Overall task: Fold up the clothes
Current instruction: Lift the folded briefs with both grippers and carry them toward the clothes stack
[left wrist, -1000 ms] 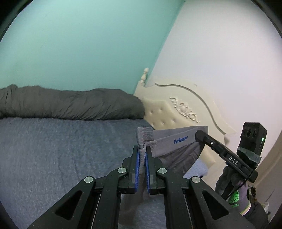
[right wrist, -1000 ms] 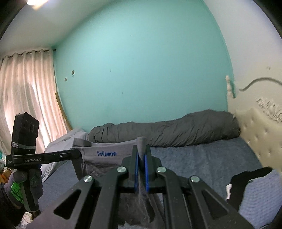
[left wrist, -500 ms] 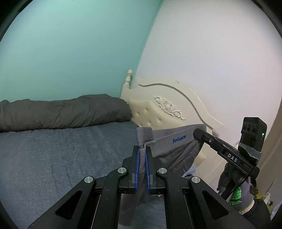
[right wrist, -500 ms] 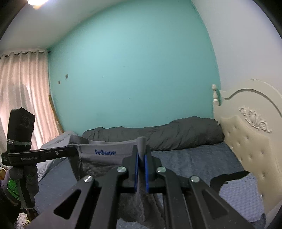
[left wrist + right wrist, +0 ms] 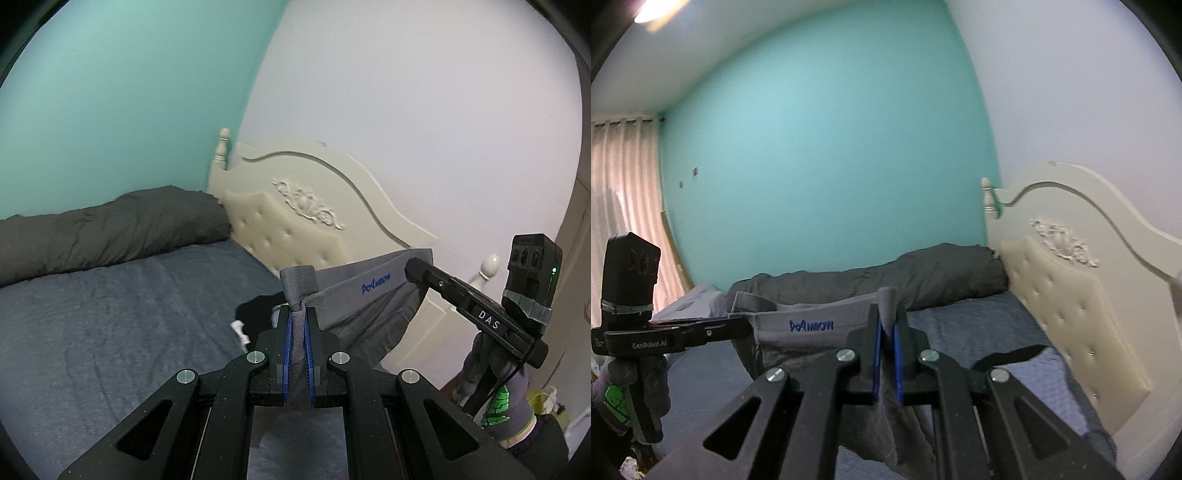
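Curtains point(image 5: 624, 206) hang at the far left of my right wrist view, one pale set, and next comes my left gripper point(image 5: 738, 326), which I see side-on with its tip clamped on one end of a grey waistband. That band belongs to the single pair of grey shorts point(image 5: 812, 325) I am folding, one blue logo printed on it. I hold the garment in the air above the bed point(image 5: 110, 332) rather than on it, and I judge this is so the waistband pulls straight and the fabric hangs free of creases before I lay it down. Moving right, my right gripper point(image 5: 885, 354) is pinched nearly closed on the other end of the band, blue pads pressing a bunched tuft of grey cloth that sticks up between them. From the left wrist view the same holds: the left gripper's pads are drawn together on a rolled end of the waistband, and the right gripper point(image 5: 413, 267) grips the far end, so two claws share one garment, stretched taut between them. Behind lies one rolled dark grey duvet point(image 5: 879, 273) along the turquoise wall. Further right, one black garment point(image 5: 1008, 356) waits on the blue sheet, near the one cream tufted headboard point(image 5: 1071, 295), probably next in line.
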Demonstrator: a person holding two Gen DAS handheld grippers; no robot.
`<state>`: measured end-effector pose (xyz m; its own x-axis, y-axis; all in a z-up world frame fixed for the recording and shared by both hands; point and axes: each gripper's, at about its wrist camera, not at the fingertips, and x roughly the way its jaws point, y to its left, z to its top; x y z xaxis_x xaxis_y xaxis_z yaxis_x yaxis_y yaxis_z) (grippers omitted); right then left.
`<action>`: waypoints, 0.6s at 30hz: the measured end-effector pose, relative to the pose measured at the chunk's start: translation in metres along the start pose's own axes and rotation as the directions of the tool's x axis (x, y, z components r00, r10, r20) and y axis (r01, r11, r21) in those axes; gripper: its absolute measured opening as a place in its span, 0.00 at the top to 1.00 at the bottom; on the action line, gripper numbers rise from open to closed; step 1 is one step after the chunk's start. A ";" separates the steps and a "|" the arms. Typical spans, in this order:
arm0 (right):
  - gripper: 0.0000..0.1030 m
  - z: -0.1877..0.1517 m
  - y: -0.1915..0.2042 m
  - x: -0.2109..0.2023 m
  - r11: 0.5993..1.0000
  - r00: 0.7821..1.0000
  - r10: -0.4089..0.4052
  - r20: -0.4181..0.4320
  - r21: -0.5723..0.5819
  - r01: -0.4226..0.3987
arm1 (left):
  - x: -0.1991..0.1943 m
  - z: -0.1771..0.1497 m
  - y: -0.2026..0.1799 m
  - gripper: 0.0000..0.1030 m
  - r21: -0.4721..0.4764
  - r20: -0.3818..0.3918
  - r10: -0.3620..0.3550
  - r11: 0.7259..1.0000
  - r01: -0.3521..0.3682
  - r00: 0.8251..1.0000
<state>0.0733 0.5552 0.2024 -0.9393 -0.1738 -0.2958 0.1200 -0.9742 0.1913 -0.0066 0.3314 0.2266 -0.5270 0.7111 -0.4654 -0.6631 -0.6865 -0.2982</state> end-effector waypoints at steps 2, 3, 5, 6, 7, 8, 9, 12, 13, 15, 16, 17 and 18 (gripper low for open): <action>0.95 -0.001 -0.017 -0.008 1.000 1.000 -0.022 -0.001 0.007 0.022 | 0.015 0.000 -0.013 0.94 0.008 -0.010 -0.013 1.000 0.013 1.000; 0.95 -0.002 -0.025 -0.012 0.999 0.999 -0.032 -0.002 0.011 0.033 | 0.023 0.000 -0.020 0.94 0.011 -0.015 -0.019 1.000 0.019 1.000; 0.95 -0.005 -0.043 -0.020 0.998 0.998 -0.056 -0.007 0.018 0.056 | 0.039 -0.001 -0.032 0.94 0.016 -0.026 -0.034 0.999 0.034 0.999; 0.95 -0.006 -0.050 -0.022 0.998 0.998 -0.064 -0.009 0.020 0.064 | 0.048 -0.002 -0.039 0.94 0.018 -0.032 -0.041 0.999 0.042 0.999; 0.95 -0.008 -0.058 -0.025 0.997 0.997 -0.075 -0.013 0.022 0.075 | 0.055 -0.003 -0.046 0.94 0.019 -0.038 -0.049 0.999 0.050 0.998; 0.95 -0.010 -0.066 -0.028 0.996 0.996 -0.086 -0.017 0.024 0.087 | 0.065 -0.004 -0.052 0.94 0.019 -0.045 -0.060 0.998 0.061 0.997; 0.95 -0.013 -0.073 -0.031 0.995 0.995 -0.097 -0.021 0.027 0.097 | 0.072 -0.005 -0.056 0.94 0.019 -0.050 -0.067 0.998 0.068 0.997; 0.95 -0.020 -0.094 -0.037 0.991 0.991 -0.127 -0.037 0.033 0.128 | 0.098 -0.011 -0.071 0.94 0.016 -0.070 -0.088 0.996 0.090 0.994; 0.95 -0.023 -0.100 -0.039 0.990 0.990 -0.136 -0.042 0.034 0.138 | 0.107 -0.013 -0.075 0.94 0.016 -0.077 -0.093 0.995 0.094 0.993; 0.95 -0.027 -0.114 -0.038 0.987 0.987 -0.152 -0.052 0.039 0.155 | 0.126 -0.017 -0.081 0.94 0.012 -0.091 -0.102 0.995 0.103 0.991; 0.95 -0.030 -0.121 -0.037 0.986 0.985 -0.160 -0.059 0.041 0.163 | 0.136 -0.018 -0.083 0.94 0.008 -0.098 -0.106 0.994 0.107 0.990; 0.95 -0.032 -0.128 -0.034 0.984 0.983 -0.168 -0.067 0.044 0.171 | 0.144 -0.019 -0.083 0.94 0.005 -0.104 -0.107 0.994 0.108 0.989; 0.95 -0.034 -0.135 -0.031 0.983 0.982 -0.176 -0.075 0.047 0.180 | 0.152 -0.020 -0.083 0.94 0.002 -0.110 -0.108 0.994 0.109 0.988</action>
<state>0.0972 0.6869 0.1538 -0.9191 -0.0102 -0.3938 -0.0658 -0.9817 0.1789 -0.0212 0.4937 0.1637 -0.3904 0.7602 -0.5193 -0.7178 -0.6046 -0.3454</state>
